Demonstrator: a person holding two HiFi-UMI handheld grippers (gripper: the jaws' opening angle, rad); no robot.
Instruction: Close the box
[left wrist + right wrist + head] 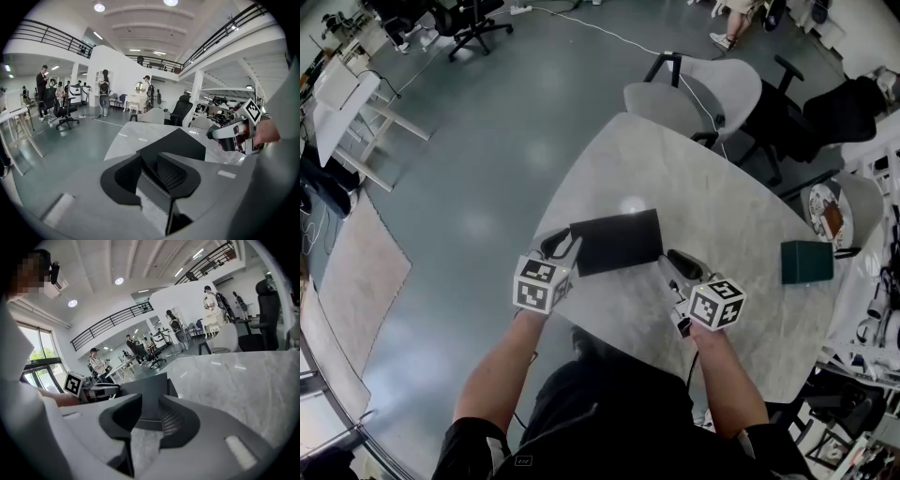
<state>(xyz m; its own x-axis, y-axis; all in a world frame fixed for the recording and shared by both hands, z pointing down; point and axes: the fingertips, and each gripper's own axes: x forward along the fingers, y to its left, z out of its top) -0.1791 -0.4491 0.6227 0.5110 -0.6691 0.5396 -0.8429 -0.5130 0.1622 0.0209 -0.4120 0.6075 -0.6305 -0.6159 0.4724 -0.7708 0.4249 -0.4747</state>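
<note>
The flat black rectangular box [617, 242] lies on the pale marble-pattern table [722, 197], in its near middle part, with its long axis going from left to right in front of the person. The coming move depends on this: the box sits between the two tools, so each short end faces one gripper. The left gripper [564, 246] is at the near left corner of the box. In the left gripper view its jaws stand moderately apart, and the corner of the box reaches into the gap, but the pads do not seem to press on it. The right gripper [675, 265] is just beside the right short end. Its jaws are also moderately apart, with the edge of the box directly ahead of the gap and nothing held. Both grippers are about equally near, so probably they must work together, one from each end. Several things are hard to make out. From above the box looks like one flat dark surface, so it is not sure if the lid is fully seated or a little raised; the right gripper view shows a second dark edge behind the near wall, which may be an offset lid. Whether the right jaws touch the box cannot be settled either. A small dark green box [807, 262] stands well apart at the far right of the table.
</note>
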